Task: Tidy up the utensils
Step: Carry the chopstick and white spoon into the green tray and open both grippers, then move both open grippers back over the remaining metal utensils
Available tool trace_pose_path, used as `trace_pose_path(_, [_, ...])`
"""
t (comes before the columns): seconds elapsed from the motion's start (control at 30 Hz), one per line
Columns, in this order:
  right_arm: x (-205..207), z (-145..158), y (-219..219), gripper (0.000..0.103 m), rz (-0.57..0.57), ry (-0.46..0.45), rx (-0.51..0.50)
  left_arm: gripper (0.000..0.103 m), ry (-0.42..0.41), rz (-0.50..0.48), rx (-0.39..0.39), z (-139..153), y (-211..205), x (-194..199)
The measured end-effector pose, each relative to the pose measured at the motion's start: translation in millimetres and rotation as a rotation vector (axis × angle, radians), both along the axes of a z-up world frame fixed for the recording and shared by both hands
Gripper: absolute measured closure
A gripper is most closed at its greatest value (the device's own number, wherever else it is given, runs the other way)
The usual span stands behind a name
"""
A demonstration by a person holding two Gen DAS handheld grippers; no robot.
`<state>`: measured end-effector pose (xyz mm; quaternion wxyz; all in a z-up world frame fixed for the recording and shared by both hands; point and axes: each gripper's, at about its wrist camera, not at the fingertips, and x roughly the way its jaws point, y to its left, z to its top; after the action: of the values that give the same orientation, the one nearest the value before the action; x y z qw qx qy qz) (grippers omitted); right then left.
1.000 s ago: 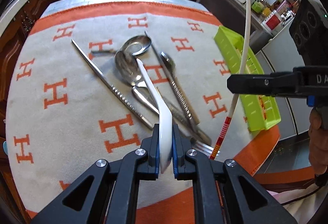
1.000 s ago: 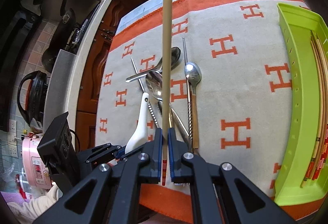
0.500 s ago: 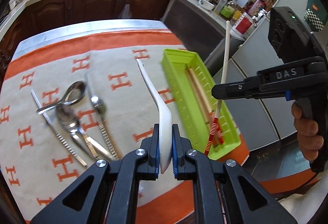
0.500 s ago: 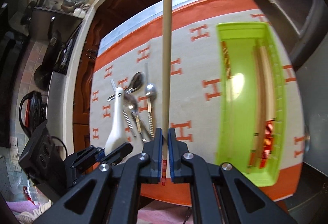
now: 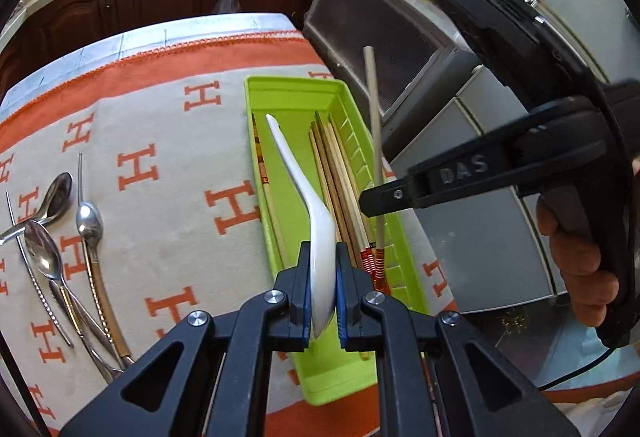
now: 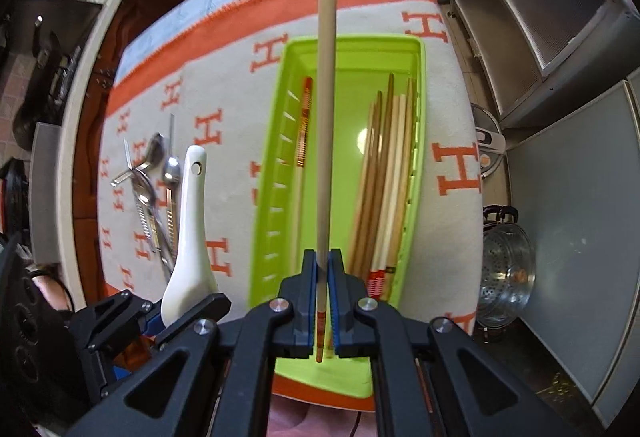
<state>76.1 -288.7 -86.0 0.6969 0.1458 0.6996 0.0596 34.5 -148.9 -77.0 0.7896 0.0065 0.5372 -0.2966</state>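
My left gripper (image 5: 322, 289) is shut on a white ceramic spoon (image 5: 306, 193), held above the lime green tray (image 5: 296, 93). The spoon's handle points away over the tray's middle. My right gripper (image 6: 322, 297) is shut on a pale chopstick (image 6: 326, 125) with a red banded end, also above the green tray (image 6: 352, 43). In the left wrist view the right gripper (image 5: 366, 203) hangs over the tray's right side with the chopstick (image 5: 374, 141) upright. Several wooden chopsticks (image 6: 384, 177) lie along the tray's right wall, one (image 6: 302, 141) along its left.
Several metal spoons and chopsticks (image 5: 64, 237) lie in a heap on the cream and orange cloth (image 5: 160, 141), left of the tray. The table ends just right of the tray, beside grey cabinets (image 6: 560, 117). A steel colander pot (image 6: 506, 273) stands on the floor.
Both grippers carried their loads rightward from over the utensil heap to above the green tray. The heap has slid to the left of both views.
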Motion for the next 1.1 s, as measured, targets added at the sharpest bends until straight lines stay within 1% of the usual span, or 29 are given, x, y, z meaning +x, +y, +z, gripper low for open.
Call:
trace_pose_path(0.07, [7, -13, -2, 0.097, 0.018, 0.027, -0.01, 0.096, 0.001, 0.008, 0.036, -8, -9, -1])
trace_pose_path(0.13, [13, -22, -4, 0.097, 0.028, 0.027, -0.04, 0.096, 0.003, 0.016, 0.068, -15, -16, -2])
trace_pose_path(0.2, [16, -26, -10, 0.096, 0.017, 0.026, -0.047, 0.096, 0.002, 0.028, 0.101, -21, -21, -3])
trace_pose_path(0.3, [17, -25, -18, 0.096, 0.006, 0.006, 0.004, 0.096, 0.001, 0.049, 0.14, -28, -27, -3])
trace_pose_path(0.43, [17, -20, -26, 0.087, 0.013, -0.024, 0.043, 0.096, 0.009, 0.087, 0.166, -32, -28, 2])
trace_pose_path(0.5, [14, -16, -28, 0.085, 0.015, -0.045, 0.065, 0.095, -0.001, 0.099, 0.179, -30, -27, 5])
trace_pose_path(0.57, [12, -12, -30, 0.084, 0.012, -0.061, 0.083, 0.089, -0.011, 0.096, 0.194, -27, -28, 8])
trace_pose_path(0.63, [7, -8, -33, 0.084, -0.004, -0.08, 0.095, 0.077, -0.024, 0.09, 0.207, -23, -28, 9])
trace_pose_path(0.77, [0, -5, -42, 0.084, -0.051, -0.1, 0.124, 0.069, -0.037, 0.072, 0.215, -15, -28, 6])
trace_pose_path(0.83, [-4, -6, -45, 0.084, -0.068, -0.102, 0.132, 0.059, -0.058, 0.069, 0.221, -8, -27, 5])
trace_pose_path(0.9, [-7, -5, -46, 0.084, -0.074, -0.107, 0.126, 0.052, -0.083, 0.07, 0.228, -1, -24, 3])
trace_pose_path(1.1, [-15, -1, -45, 0.084, -0.084, -0.132, 0.125, 0.041, -0.14, 0.106, 0.243, 19, -8, 2])
